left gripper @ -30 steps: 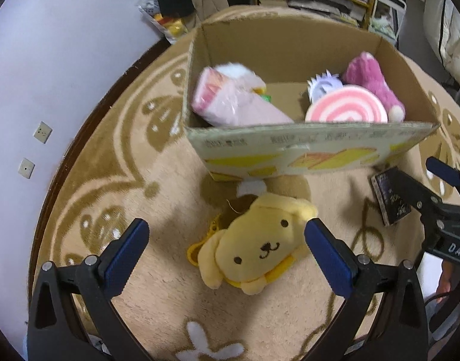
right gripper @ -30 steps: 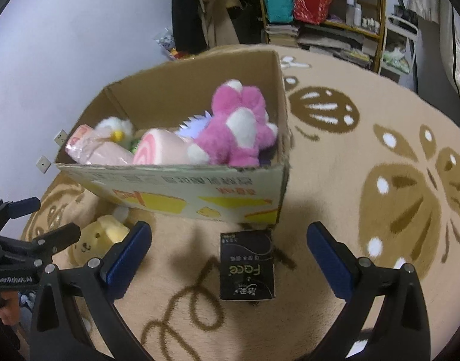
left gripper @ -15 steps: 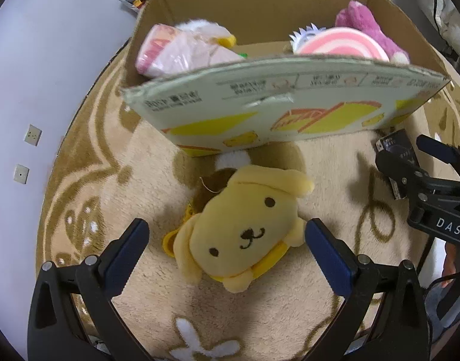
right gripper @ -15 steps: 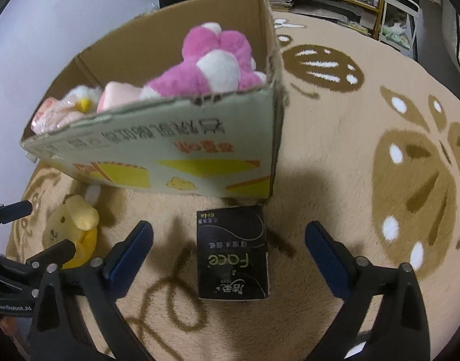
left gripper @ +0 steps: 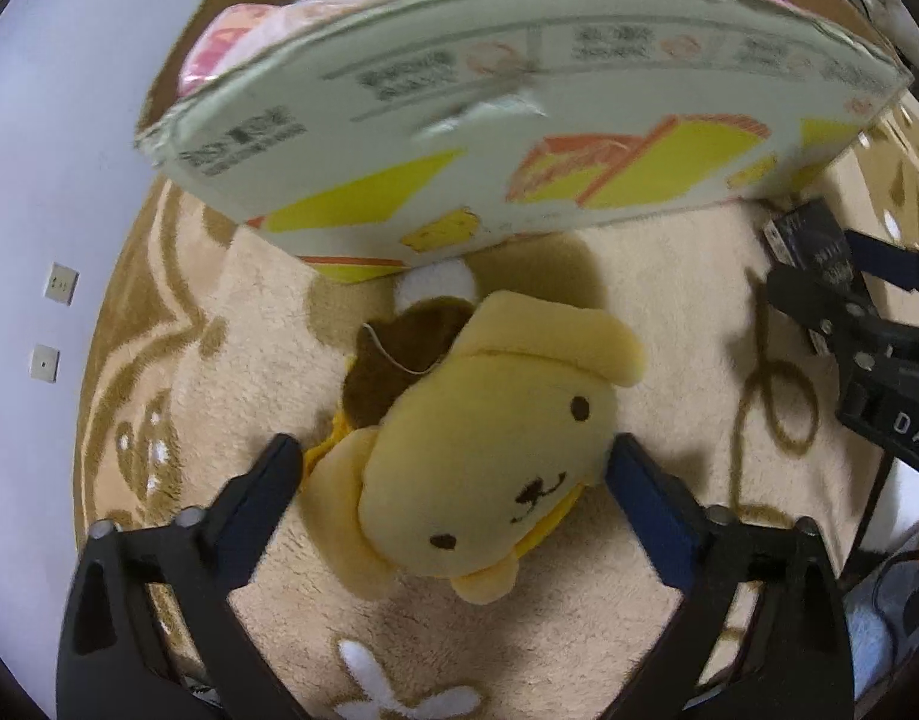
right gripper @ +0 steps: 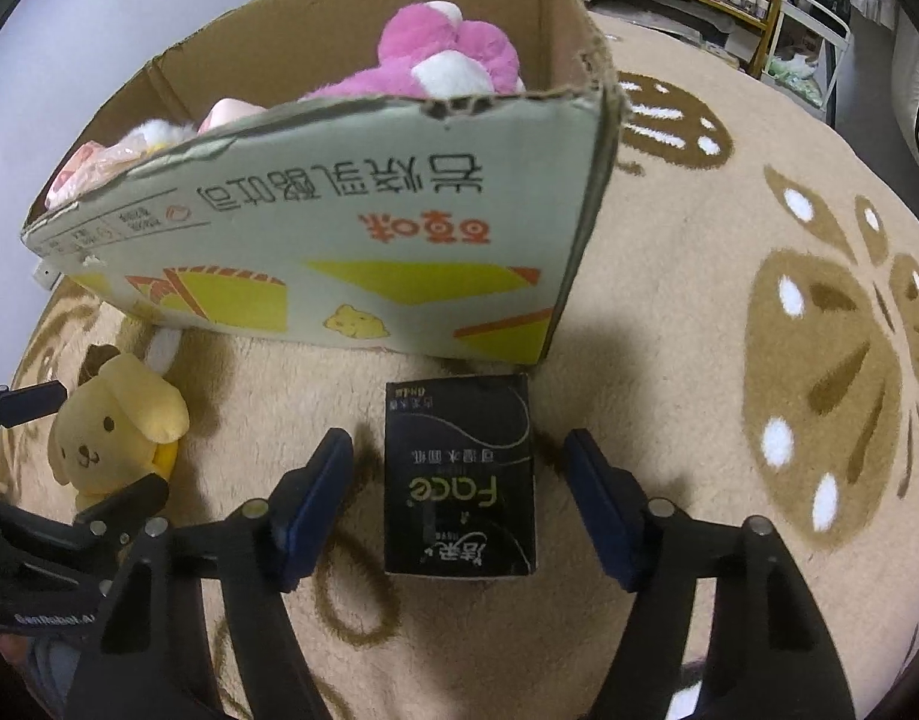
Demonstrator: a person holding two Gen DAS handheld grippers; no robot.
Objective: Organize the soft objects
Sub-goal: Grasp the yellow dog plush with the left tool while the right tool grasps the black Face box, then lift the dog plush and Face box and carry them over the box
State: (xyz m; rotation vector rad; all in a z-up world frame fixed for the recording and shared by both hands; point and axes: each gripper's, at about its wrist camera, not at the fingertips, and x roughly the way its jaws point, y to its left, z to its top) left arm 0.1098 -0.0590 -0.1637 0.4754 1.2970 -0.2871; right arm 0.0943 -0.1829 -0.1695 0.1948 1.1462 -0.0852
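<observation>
The left tongs (left gripper: 453, 468) stand open astride the yellow dog plush (left gripper: 489, 456) on the rug (left gripper: 687, 312); close on its head, not the floppy ears. The right tongs (right gripper: 459, 480) gape around the black tissue pack (right gripper: 459, 474); centre before squeezing. Behind, the cardboard box (right gripper: 351, 228) holds a pink plush (right gripper: 441, 54) and, seemingly, a wrapped pink toy (left gripper: 231, 42).

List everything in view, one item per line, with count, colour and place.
Yellow dog plush: 1, yellow, on the rug before the box.
Black tissue pack: 1, black, on the rug by the box's corner.
Cardboard box: 1, brown, printed front, on the rug.
Pink plush: 1, pink and white, in the box.
Rug: 1, beige and brown.
Left gripper: jaws open, flanking the dog.
Right gripper: jaws open, flanking the pack.
</observation>
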